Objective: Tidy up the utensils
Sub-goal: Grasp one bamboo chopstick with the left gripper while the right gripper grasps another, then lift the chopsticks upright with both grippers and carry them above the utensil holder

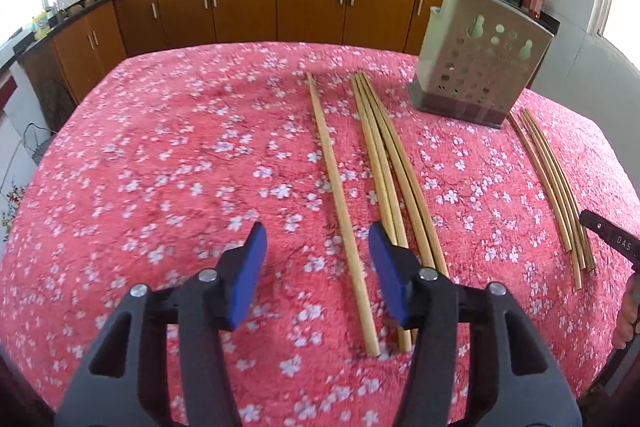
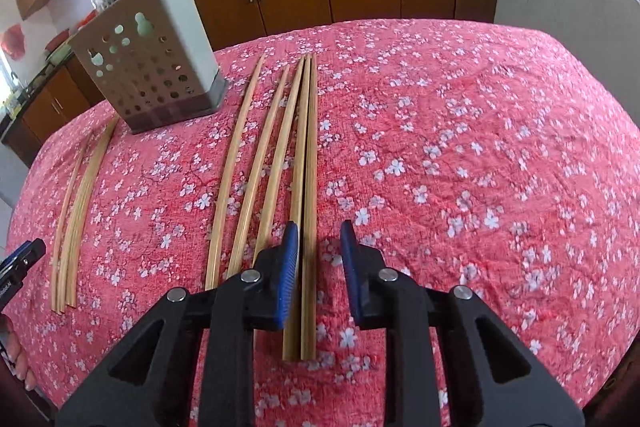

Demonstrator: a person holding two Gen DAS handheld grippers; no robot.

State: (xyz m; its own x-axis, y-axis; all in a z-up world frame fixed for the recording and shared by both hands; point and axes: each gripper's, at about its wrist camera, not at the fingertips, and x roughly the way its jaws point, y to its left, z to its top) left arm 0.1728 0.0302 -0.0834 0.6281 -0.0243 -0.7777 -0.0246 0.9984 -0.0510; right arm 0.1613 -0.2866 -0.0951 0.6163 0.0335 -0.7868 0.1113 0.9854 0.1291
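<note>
1. Pink fleecy cloth with white blossoms (image 1: 180, 167) covered the tabletop; brown wooden cabinets (image 1: 240, 3) under a black counter lined the room behind.
2. Slim, round, pale bamboo chopsticks (image 1: 376, 155) lay lengthwise in loose groups, and a beige perforated plastic utensil holder (image 1: 476, 67) on a grey base stood upright beyond them.
3. The left gripper (image 1: 318, 239), black with blue-padded fingers (image 1: 256, 247), was spread, one single chopstick (image 1: 340, 195) lying between the pads untouched.
4. The right gripper (image 2: 320, 239) had its fingers narrowly parted around a chopstick pair (image 2: 308, 163), its left pad over one stick; contact unclear.
</note>
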